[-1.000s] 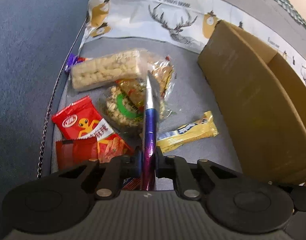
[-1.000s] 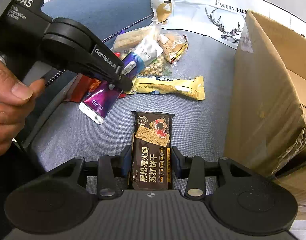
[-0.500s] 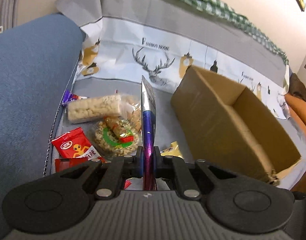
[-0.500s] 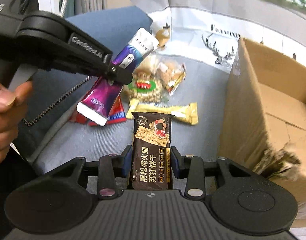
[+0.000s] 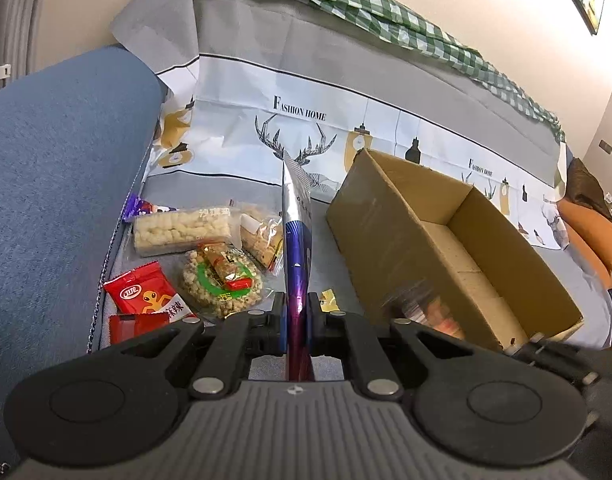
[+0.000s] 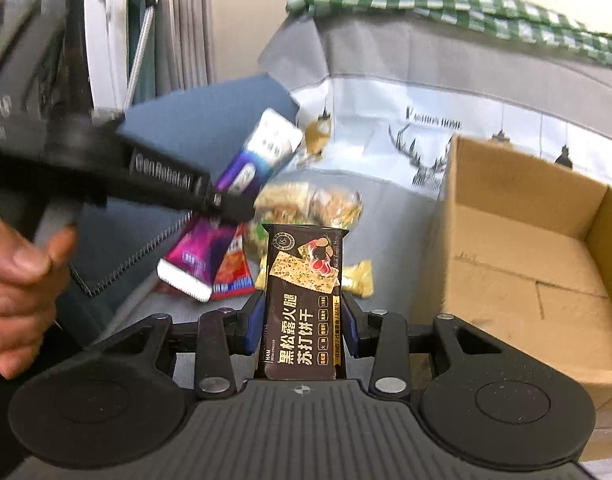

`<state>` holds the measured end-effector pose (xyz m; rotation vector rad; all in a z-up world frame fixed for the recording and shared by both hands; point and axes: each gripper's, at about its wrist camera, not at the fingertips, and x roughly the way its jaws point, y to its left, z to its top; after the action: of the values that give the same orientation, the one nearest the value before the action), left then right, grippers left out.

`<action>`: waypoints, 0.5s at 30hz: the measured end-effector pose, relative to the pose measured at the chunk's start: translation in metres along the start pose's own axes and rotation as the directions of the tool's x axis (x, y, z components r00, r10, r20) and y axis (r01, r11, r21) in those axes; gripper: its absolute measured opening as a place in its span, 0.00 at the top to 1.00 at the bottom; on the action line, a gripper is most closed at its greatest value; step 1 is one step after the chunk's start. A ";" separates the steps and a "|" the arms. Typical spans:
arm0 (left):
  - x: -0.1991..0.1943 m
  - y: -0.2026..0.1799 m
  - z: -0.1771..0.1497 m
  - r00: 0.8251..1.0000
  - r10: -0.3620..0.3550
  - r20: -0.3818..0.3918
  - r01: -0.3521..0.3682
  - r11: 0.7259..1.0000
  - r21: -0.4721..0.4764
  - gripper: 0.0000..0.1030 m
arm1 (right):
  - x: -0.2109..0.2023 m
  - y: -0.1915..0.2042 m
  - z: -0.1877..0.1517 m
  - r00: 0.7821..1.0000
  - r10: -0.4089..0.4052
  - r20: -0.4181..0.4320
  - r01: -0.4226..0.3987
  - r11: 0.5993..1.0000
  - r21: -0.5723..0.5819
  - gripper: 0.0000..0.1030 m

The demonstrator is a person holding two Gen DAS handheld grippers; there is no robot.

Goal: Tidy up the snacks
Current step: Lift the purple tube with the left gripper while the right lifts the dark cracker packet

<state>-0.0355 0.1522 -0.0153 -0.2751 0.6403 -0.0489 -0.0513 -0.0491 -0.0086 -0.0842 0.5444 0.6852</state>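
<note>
My left gripper (image 5: 296, 314) is shut on a purple and silver snack packet (image 5: 296, 240), held edge-on in the air above the sofa seat; the packet also shows in the right wrist view (image 6: 230, 196). My right gripper (image 6: 302, 320) is shut on a dark brown cracker packet (image 6: 304, 300), lifted above the seat. An open, empty cardboard box (image 5: 457, 248) stands on the seat to the right of both grippers, and shows in the right wrist view (image 6: 537, 264). Loose snacks lie in a pile at the left: a puffed rice bar pack (image 5: 182, 230), a round nut pack (image 5: 222, 280), a red packet (image 5: 144, 290).
A blue sofa armrest (image 5: 54, 184) bounds the pile on the left. A printed cover with deer (image 5: 298, 136) drapes the backrest. A yellow wrapped bar (image 6: 359, 278) lies on the seat beside the box. An orange cushion (image 5: 589, 236) sits far right.
Both grippers have risen from the seat with their packets and tilted up. The box interior and the sofa back now show.
</note>
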 end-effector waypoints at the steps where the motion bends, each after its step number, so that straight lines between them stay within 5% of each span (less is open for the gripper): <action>1: 0.000 0.000 0.000 1.000 -0.002 0.002 0.002 1.000 -0.002 0.92 | -0.006 -0.006 0.005 1.000 -0.001 0.020 0.001 1.000 0.014 0.60; 10: -0.001 -0.006 0.000 1.000 -0.008 0.020 0.008 1.000 0.021 0.91 | -0.048 -0.079 0.046 0.975 -0.086 0.206 0.062 0.991 0.118 0.60; 15: 0.003 -0.011 0.000 1.000 -0.003 0.021 0.003 0.999 0.042 0.91 | -0.044 -0.125 0.033 0.961 -0.175 0.214 0.163 0.984 0.074 0.60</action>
<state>-0.0321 0.1415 -0.0141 -0.2359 0.6171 -0.0621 0.0129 -0.1635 0.0298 -0.0020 0.3382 0.5044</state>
